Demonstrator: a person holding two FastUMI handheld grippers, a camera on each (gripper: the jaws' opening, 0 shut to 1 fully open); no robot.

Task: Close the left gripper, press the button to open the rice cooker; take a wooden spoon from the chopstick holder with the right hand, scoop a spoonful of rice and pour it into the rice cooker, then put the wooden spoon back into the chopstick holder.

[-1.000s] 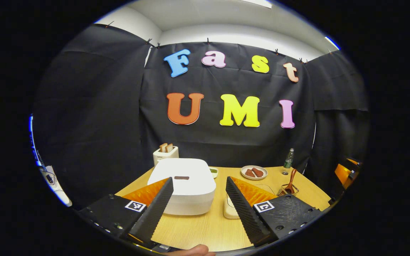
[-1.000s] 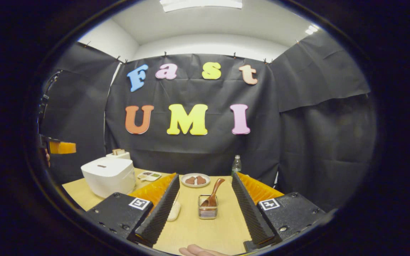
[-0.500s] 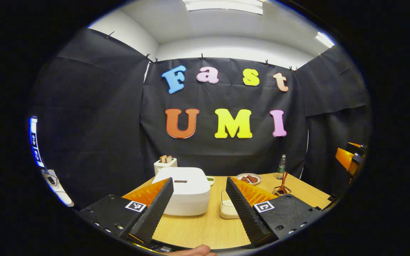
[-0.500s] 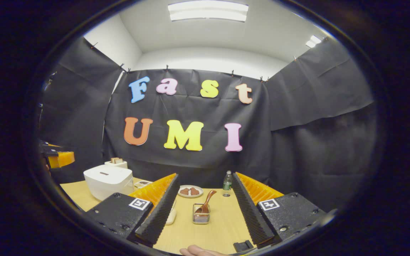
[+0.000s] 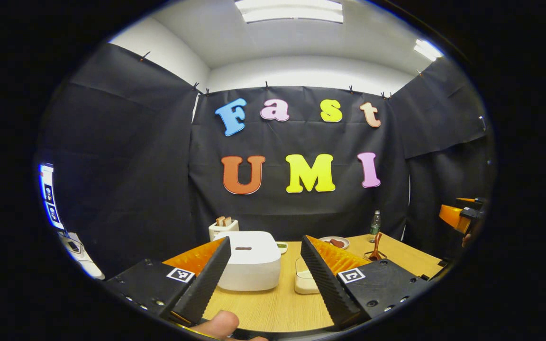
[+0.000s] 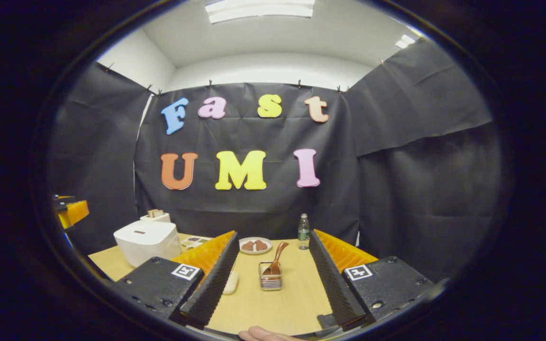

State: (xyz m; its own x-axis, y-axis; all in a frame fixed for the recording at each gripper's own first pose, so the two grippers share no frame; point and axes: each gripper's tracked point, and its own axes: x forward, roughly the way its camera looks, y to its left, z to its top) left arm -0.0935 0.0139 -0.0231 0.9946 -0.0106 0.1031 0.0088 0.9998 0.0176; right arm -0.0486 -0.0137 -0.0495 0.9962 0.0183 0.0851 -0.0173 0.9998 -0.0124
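The white rice cooker (image 5: pixel 247 260) stands on the wooden table (image 5: pixel 273 308) with its lid down and a dark button (image 5: pixel 243 248) on top. My left gripper (image 5: pixel 266 240) is open, well short of the cooker and framing it. A cream dish of rice (image 5: pixel 304 280) sits just right of the cooker. In the right gripper view, the wooden spoon (image 6: pixel 277 258) leans in the wire chopstick holder (image 6: pixel 270 280), straight ahead of my open right gripper (image 6: pixel 273 234). The cooker (image 6: pixel 147 241) stands at the left there, with the left gripper (image 6: pixel 71 210) beyond it.
A toaster (image 5: pixel 222 226) with bread stands behind the cooker. At the back of the table are a plate of brown food (image 6: pixel 255 245), a small sauce dish (image 6: pixel 197 240) and a water bottle (image 6: pixel 304 231). A thumb (image 5: pixel 216 324) shows at the bottom edge.
Both grippers have drawn back from the table and tilted up, so the cooker, dish and holder look smaller and lower. Both stay open and hold nothing.
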